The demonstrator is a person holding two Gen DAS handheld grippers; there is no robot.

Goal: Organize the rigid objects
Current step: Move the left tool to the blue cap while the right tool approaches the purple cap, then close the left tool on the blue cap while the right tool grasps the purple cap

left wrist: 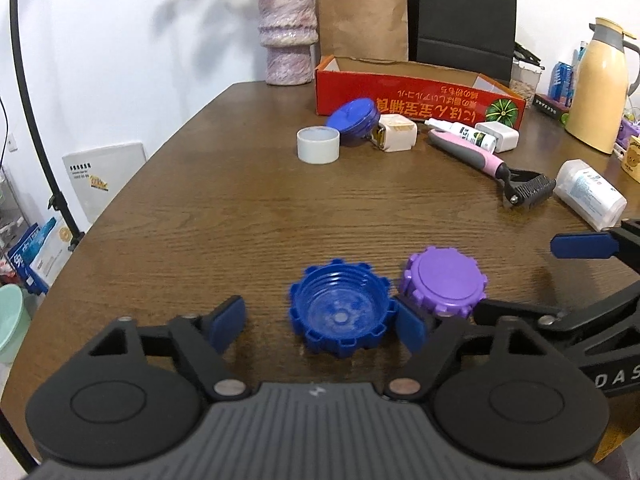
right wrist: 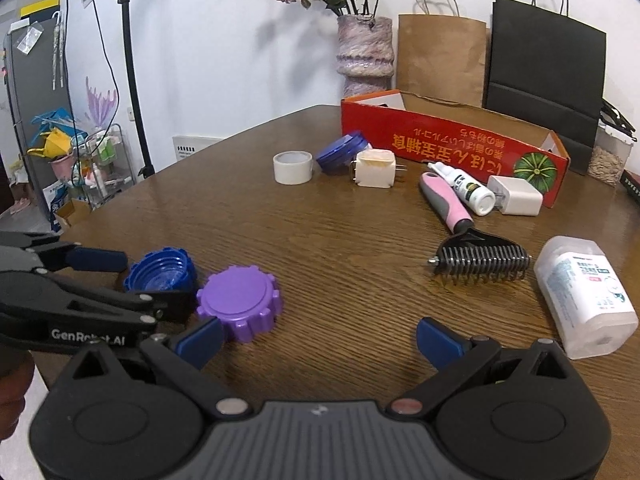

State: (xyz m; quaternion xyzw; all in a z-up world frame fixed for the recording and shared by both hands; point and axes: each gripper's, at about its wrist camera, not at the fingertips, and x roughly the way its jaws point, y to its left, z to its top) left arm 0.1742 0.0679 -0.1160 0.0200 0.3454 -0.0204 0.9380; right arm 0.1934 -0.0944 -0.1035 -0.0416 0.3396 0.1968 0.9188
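Note:
A dark blue ridged cap (left wrist: 340, 316) lies open side up on the wooden table (left wrist: 240, 208), between the fingers of my left gripper (left wrist: 320, 324). The right pad sits at the cap's rim and the left pad stands clear of it, so the gripper is open. A purple ridged cap (right wrist: 238, 300) rests flat side up just right of the blue one. My right gripper (right wrist: 320, 340) is open over bare table, with its left fingertip beside the purple cap. Farther back lie a white tape roll (right wrist: 293, 167), a blue lid (right wrist: 342, 152) and a white plug (right wrist: 375, 174).
A red open cardboard box (right wrist: 452, 144) stands at the back. In front of it lie a pink pet comb (right wrist: 452, 208), a small white bottle (right wrist: 466, 190) and a white charger (right wrist: 516, 196). A white plastic container (right wrist: 584, 300) lies at the right. Behind are a vase (right wrist: 366, 54), paper bags and a yellow flask (left wrist: 600, 84).

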